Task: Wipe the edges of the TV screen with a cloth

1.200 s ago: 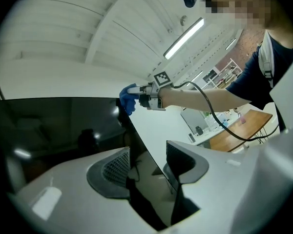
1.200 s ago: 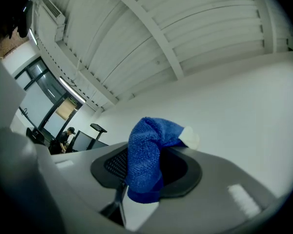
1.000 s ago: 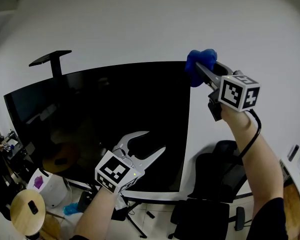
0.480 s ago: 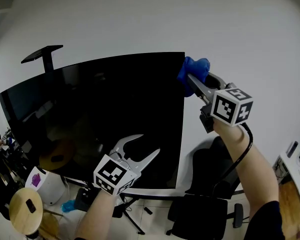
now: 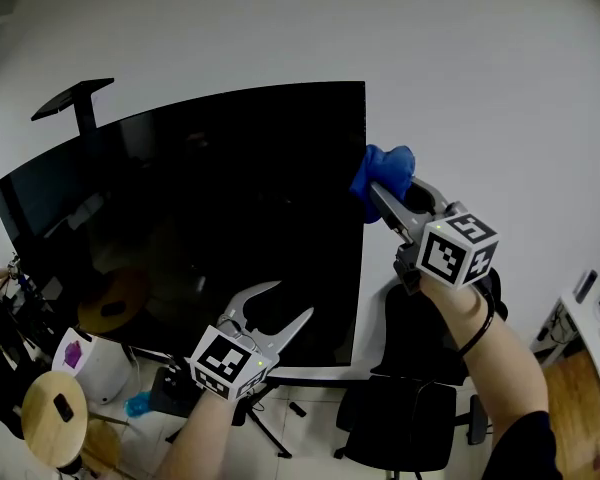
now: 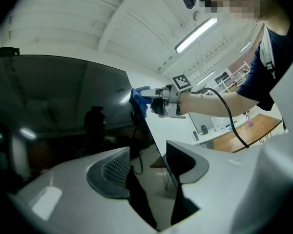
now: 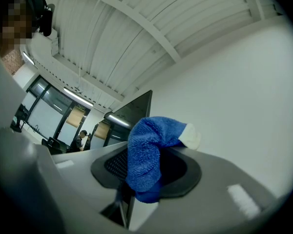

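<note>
Right gripper (image 5: 384,198) clamped on a blue cloth (image 5: 385,168), cloth against the upper right edge of the TV screen (image 5: 200,208), left gripper (image 5: 291,302) spread and empty, near the screen's lower right corner

One TV screen (image 5: 210,218), one blue cloth (image 5: 386,164), two grippers (image 5: 292,301) (image 5: 379,194), one black chair (image 5: 405,423), one stool (image 5: 42,420).

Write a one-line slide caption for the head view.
Right tongs hold a blue cloth against the right edge of the TV screen; left tongs hover open below.
</note>
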Available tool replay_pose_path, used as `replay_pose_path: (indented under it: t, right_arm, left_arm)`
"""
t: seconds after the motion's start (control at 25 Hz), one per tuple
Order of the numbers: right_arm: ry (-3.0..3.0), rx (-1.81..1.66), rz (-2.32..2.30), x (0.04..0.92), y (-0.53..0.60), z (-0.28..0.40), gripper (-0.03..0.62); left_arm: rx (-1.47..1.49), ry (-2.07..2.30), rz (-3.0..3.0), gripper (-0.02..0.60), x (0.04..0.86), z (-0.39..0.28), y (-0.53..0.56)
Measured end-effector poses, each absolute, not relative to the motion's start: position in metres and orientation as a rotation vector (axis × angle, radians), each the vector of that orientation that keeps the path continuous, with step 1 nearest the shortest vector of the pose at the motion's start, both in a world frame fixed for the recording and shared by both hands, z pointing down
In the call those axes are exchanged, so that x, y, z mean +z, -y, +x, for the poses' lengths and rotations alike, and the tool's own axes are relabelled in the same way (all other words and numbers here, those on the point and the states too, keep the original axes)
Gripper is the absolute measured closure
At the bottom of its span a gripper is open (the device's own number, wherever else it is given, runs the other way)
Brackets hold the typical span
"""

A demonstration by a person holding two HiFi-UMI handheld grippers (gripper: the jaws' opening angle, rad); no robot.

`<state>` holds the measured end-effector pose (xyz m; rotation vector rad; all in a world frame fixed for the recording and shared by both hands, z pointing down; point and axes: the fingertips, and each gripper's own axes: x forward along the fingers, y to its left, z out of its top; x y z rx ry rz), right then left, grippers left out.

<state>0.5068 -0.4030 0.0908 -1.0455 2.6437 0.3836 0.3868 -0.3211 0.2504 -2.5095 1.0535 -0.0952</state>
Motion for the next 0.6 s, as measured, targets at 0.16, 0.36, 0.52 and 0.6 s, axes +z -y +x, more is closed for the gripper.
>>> replay_pose_path:
  t: [0.16, 0.36, 0.52, 0.6]
  right_arm:
    - [-2.649, 0.318, -1.049, 0.123, 0.403, 0.507, 0.439]
    - [-2.672, 0.241, -1.078, 0.175, 0.403, 0.51, 0.439]
    - [-2.696, 0.207, -1.12, 0.222, 0.404, 0.511, 0.439]
    - [-2.701, 0.177, -1.131, 0.245, 0.405, 0.511, 0.439]
  left_arm:
    - [-0.125, -1.078, -2.515, 0.36, 0.273, 0.384, 0.322]
    - [-0.161, -1.101, -2.557, 0.36, 0.307, 0.385, 0.322]
    - [-0.19, -1.099, -2.601, 0.36, 0.335, 0.391, 0.323]
    - [-0.199, -1.093, -2.634, 0.36, 0.351, 0.396, 0.323]
